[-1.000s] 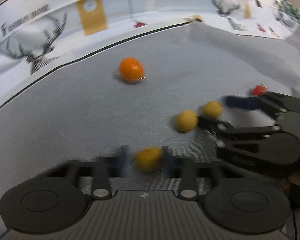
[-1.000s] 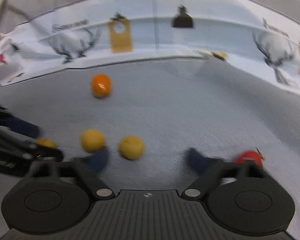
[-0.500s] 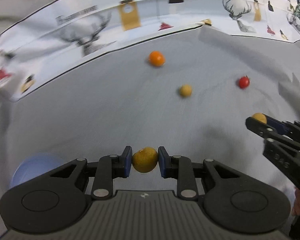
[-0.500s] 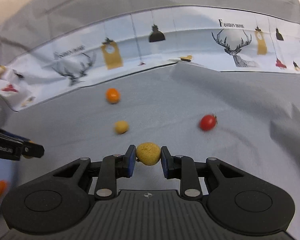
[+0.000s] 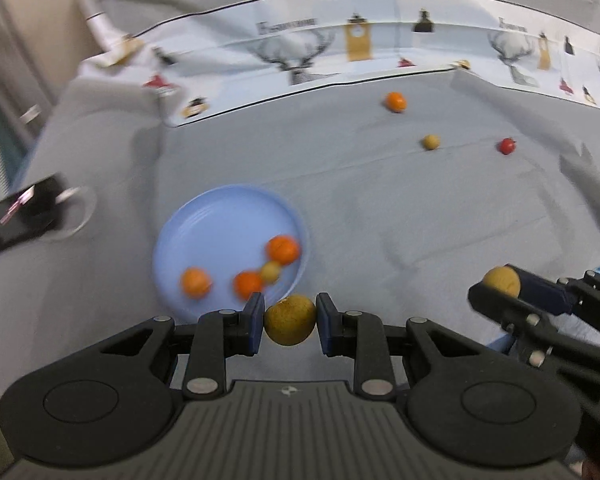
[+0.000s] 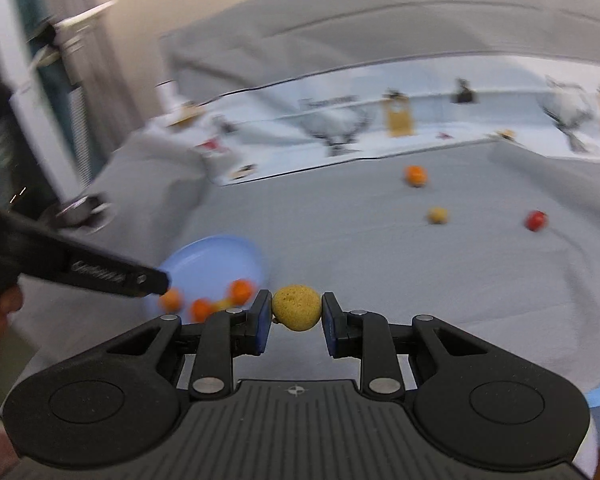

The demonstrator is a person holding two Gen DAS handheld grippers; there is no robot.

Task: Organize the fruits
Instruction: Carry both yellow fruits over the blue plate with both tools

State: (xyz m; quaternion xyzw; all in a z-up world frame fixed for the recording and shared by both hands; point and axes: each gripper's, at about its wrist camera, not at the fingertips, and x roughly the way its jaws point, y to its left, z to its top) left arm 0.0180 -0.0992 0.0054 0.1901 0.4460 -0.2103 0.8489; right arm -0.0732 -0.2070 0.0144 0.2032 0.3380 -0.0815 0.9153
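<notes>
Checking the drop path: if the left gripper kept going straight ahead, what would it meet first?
Probably the blue plate: its near rim lies just beyond the yellow fruit held in the left gripper. Depth is uncertain.

Open cloth (image 5: 380,216) between blue plate (image 5: 204,216) and seemingly scattered fruits (image 5: 431,142).

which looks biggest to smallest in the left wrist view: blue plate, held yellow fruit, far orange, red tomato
1. blue plate, clearly largest.
2. yellow fruit held in the left gripper; nearness to the camera inflates it.
3. far orange.
4. red tomato, only slightly smaller, so these last two are unsure.
</notes>
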